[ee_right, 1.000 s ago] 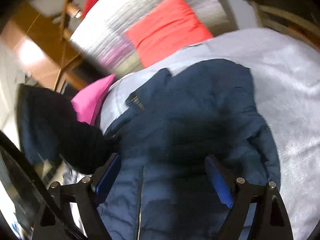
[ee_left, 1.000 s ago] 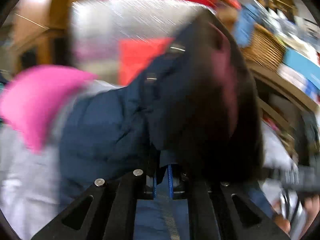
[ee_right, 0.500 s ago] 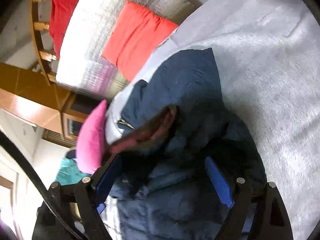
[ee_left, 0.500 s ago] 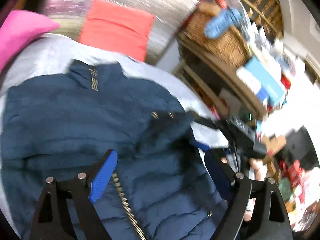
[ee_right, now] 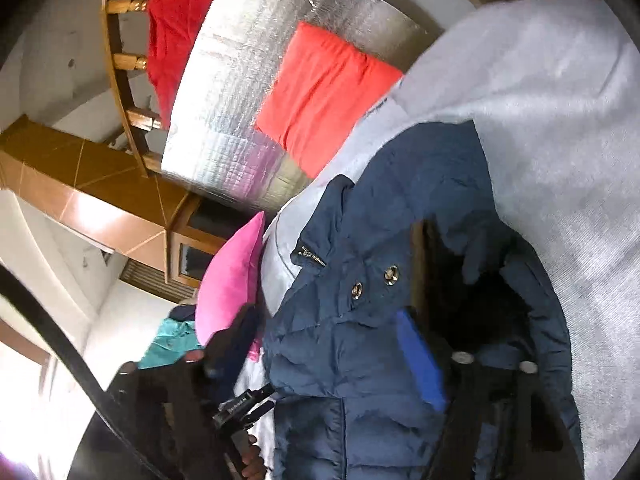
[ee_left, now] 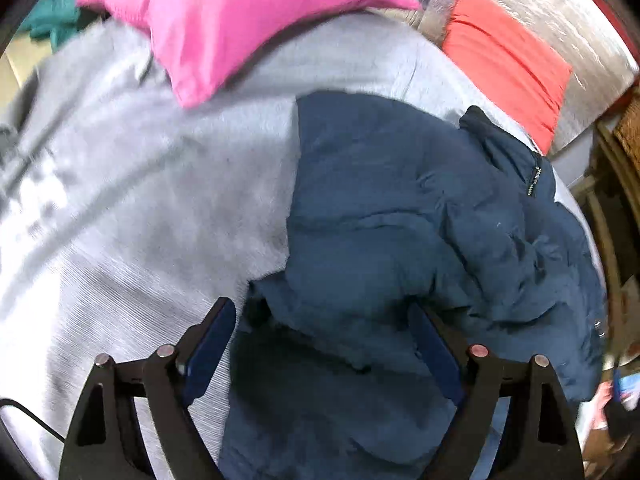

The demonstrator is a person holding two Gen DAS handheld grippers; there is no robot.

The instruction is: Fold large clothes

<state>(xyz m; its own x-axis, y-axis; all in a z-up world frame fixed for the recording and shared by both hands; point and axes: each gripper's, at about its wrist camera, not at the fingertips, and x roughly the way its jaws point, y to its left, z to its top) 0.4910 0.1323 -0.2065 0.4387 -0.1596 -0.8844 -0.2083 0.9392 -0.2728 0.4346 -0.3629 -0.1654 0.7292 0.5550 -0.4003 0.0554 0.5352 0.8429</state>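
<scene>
A navy puffer jacket (ee_left: pixel 400 216) lies on a grey bed cover (ee_left: pixel 132 208), collar toward the orange pillow. My left gripper (ee_left: pixel 320 344) is open, its blue pads spread over the jacket's near left edge, holding nothing. In the right wrist view the jacket (ee_right: pixel 360 344) fills the lower middle, with two snap buttons and the collar zip showing. My right gripper (ee_right: pixel 372 364) is low over the jacket; one blue pad (ee_right: pixel 420 360) shows against the fabric, while the jacket front hides the other finger.
A pink pillow (ee_left: pixel 236 20) and an orange pillow (ee_left: pixel 508 56) lie at the head of the bed against a silver quilted headboard (ee_right: pixel 256 92). A red cloth (ee_right: pixel 176 20) hangs on the wooden frame. Wooden shelving (ee_left: pixel 616 208) stands at the bed's right.
The left gripper has swung left across the jacket and now looks over its left edge and the grey cover. The right gripper has pushed in closer, and jacket fabric now covers one finger.
</scene>
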